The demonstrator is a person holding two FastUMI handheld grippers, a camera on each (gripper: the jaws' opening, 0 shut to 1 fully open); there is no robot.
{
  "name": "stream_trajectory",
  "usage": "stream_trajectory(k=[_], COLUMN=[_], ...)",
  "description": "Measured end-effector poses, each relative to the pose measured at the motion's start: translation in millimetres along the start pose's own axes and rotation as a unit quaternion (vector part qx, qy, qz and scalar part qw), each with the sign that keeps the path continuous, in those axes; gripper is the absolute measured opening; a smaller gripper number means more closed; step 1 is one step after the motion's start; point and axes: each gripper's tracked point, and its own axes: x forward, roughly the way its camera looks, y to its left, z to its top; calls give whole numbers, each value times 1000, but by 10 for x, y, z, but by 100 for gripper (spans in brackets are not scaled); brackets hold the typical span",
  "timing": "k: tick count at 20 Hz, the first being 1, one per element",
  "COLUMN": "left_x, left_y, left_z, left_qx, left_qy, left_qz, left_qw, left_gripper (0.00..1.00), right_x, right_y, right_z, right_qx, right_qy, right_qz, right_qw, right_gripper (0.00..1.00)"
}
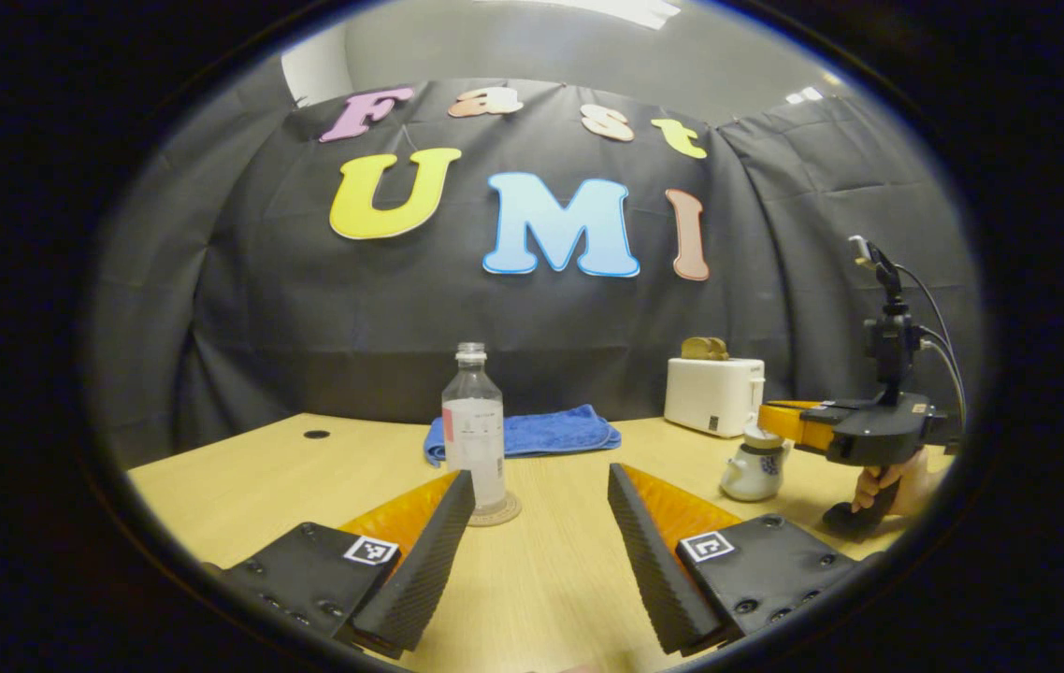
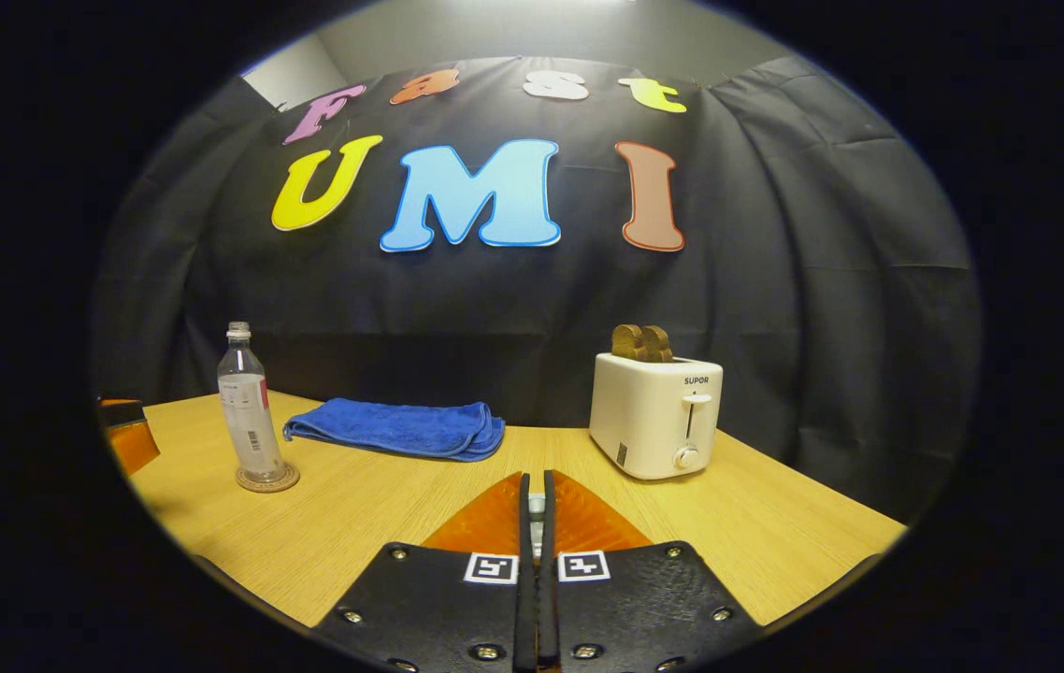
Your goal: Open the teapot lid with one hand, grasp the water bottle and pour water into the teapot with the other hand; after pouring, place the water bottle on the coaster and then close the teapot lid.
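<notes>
The wooden counter is the biggest thing here, and all the other things stand on it. At the back a white toaster holds two brown slices of bread that stick out of its top. Beside it, more to the middle, a blue towel lies folded flat.

The left hand-held gripper hangs low over the counter with its two fingers spread wide and nothing between them. The water bottle stands straight up just past it, a little to the left of the gap. The bottle is see-through, has its cap on, and sits on a small round coaster.

The right hand-held gripper is off to the side, held by a hand on its dark handle. In the right gripper view its fingers are almost closed, with a small pale thing pinched in the thin gap. In the left gripper view its tip sits right on top of the little white teapot, where the teapot lid is. It seems to grip the lid's knob. The teapot stands near the toaster, well apart from the bottle.
</notes>
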Motion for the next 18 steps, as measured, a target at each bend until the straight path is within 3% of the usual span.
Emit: stream_trajectory(k=[10, 18], left_x=[-51, -100], left_y=[-43, 16], left_z=[76, 70], left_qx=[6, -2], left_qy=[-8, -4], left_qz=[0, 9], left_qw=[1000, 1000], left_gripper=[99, 99], right_x=[30, -61], right_y=[-14, -85], right_z=[-162, 2], right_qx=[7, -1], right_qy=[28, 8], right_qz=[-8, -27], right_qw=[1000, 1000], right_gripper=[1, 20])
